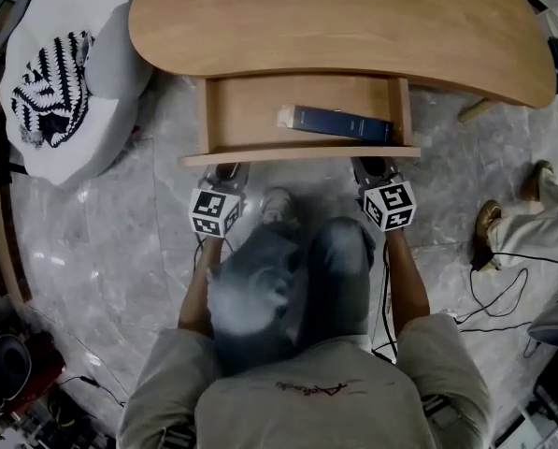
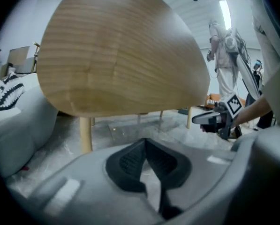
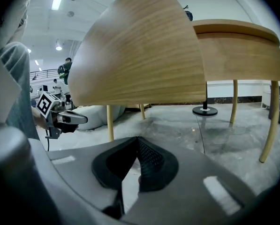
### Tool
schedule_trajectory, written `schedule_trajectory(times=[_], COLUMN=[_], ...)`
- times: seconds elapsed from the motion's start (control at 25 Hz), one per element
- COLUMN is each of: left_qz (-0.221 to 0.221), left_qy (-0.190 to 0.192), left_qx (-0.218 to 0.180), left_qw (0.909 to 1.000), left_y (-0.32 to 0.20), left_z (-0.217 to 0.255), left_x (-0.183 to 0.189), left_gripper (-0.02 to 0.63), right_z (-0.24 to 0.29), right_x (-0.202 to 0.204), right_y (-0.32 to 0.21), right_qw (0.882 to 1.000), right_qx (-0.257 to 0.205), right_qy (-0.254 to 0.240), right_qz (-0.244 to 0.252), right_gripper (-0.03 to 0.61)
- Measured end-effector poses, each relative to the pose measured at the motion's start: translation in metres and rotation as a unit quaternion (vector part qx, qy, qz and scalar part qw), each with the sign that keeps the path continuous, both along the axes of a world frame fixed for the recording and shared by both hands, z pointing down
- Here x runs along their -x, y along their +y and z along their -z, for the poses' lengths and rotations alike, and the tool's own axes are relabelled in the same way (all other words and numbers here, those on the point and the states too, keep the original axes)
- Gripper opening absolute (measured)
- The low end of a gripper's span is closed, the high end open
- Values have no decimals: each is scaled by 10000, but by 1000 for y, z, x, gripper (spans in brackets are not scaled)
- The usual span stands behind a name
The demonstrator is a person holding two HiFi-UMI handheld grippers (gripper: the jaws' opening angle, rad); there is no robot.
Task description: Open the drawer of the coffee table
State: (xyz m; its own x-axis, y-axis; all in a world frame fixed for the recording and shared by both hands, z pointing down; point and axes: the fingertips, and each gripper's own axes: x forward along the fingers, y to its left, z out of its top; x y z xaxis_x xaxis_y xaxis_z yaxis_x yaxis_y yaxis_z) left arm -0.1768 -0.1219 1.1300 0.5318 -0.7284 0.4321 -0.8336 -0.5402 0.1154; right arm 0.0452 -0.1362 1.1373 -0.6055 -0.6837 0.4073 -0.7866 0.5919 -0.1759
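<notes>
Marble floor (image 1: 101,251) surrounds a wooden coffee table (image 1: 335,17) whose drawer (image 1: 250,110) stands pulled out toward the person, a dark book (image 1: 339,123) lying inside. The left gripper (image 1: 226,170) and right gripper (image 1: 371,168) sit just under the drawer's front panel, both jaws closed on nothing. A further pull would likely drag the drawer off its runners and spill the book; an upward knock could jam it.
</notes>
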Motion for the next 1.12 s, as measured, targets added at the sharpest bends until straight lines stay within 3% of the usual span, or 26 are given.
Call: schedule_trajectory(times=[0.2,0.6,0.88,1.12], left_qz=[-6,295,462,468], left_qy=[-5,86,173,189], left_qx=[216,1279,1743,1902], left_qw=[9998,9913,9835,9804], left_y=[-24,28,68,80], left_z=[-11,15,71,156], left_x=[-2,14,17,21], left_gripper=[2,0,0,0], right_z=[-9,15,78,168], right_x=[-4,-7,2,13], right_y=[-24,44,81,83], right_qw=[9997,9893,9820,9815], right_qx=[174,1417,1843,1863], right_qy=[24,301,422,436], right_qz=[-152,-156,24,48], right_gripper=[5,5,5,5])
